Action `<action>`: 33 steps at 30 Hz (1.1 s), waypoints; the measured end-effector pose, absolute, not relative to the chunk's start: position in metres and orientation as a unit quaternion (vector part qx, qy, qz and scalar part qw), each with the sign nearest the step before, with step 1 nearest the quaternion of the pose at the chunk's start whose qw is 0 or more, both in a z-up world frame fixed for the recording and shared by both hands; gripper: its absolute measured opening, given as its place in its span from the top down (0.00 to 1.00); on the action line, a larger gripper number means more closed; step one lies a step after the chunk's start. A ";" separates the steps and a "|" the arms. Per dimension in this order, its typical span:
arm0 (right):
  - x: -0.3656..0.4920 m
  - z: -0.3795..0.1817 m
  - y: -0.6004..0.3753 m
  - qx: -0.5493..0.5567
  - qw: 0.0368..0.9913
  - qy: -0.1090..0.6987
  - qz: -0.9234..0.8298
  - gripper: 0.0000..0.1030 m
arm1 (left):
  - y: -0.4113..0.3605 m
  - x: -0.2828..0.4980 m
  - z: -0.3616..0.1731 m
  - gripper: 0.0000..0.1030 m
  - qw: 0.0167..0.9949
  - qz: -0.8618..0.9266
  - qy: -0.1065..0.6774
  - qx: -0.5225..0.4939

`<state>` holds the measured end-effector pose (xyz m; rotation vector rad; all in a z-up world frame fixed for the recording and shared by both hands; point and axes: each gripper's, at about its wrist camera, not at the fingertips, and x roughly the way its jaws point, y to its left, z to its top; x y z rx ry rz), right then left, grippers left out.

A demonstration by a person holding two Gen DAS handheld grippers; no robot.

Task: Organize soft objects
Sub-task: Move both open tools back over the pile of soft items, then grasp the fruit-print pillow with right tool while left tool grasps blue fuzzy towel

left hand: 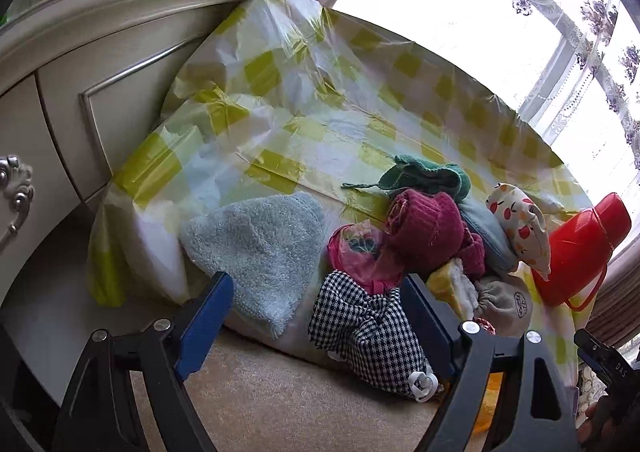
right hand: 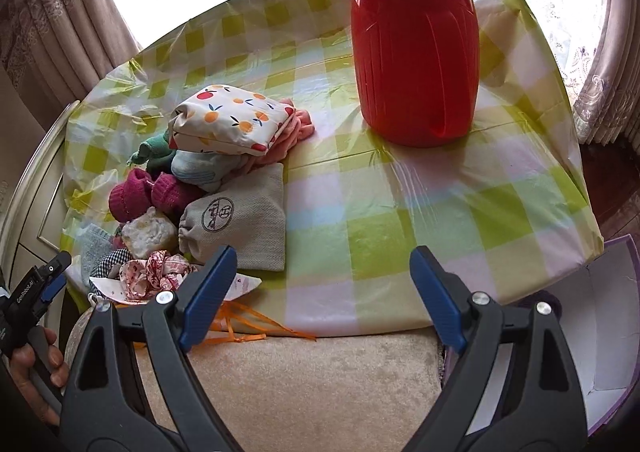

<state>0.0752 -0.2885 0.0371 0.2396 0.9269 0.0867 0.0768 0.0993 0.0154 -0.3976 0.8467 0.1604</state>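
On the checked tablecloth (right hand: 360, 236), soft items lay heaped (right hand: 208, 172) beside the red flask (right hand: 416, 52), evidently awaiting sorting. Left gripper (left hand: 320, 312) and right gripper (right hand: 324, 292) hung before it, jaws spread, holding nothing.

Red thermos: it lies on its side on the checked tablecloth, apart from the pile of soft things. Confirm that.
Not quite. The red thermos stands upright on the checked tablecloth, as the right wrist view shows. The rest holds: it is apart from the pile of soft things.
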 end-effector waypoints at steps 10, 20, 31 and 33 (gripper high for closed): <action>0.138 0.052 -0.263 0.163 0.876 0.448 0.072 0.06 | 0.124 0.110 -0.011 0.17 0.861 0.103 0.454 -0.205; 0.219 0.039 -0.255 0.264 0.820 0.498 0.099 0.01 | 0.125 0.131 -0.031 0.25 0.848 0.093 0.483 -0.199; 0.274 0.011 -0.241 0.281 0.776 0.557 0.093 0.00 | 0.118 0.134 -0.033 0.47 0.855 0.085 0.479 -0.181; 0.277 0.007 -0.237 0.270 0.775 0.564 0.090 0.00 | 0.118 0.134 -0.033 0.50 0.855 0.084 0.478 -0.181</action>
